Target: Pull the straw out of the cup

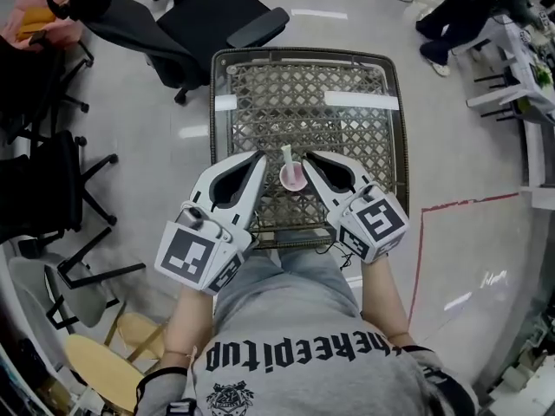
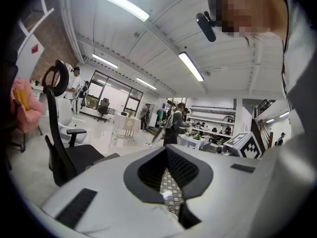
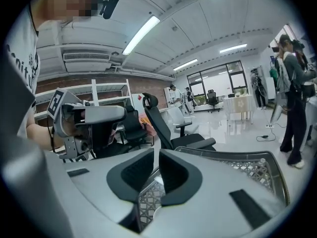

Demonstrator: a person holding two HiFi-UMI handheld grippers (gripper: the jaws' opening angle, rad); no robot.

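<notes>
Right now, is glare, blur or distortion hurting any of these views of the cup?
Head view: evenly lit and sharp, the pink cup clear, pale reflections on the floor, edges bowed by the wide lens. Left gripper view: bright ceiling strip lights, dark round border. Right gripper view: same border, table rim bowed.

Lattice-top bench (image 1: 338,137) mid-floor, black office chair (image 1: 217,16) off its far-left corner, red tape line (image 1: 468,203) on the floor right.

Held low and forward with their tips angled in toward each other, the left gripper (image 1: 258,156) has its jaws closed tip to tip, while the right gripper (image 1: 309,157) shows a narrow gap between its jaws.
</notes>
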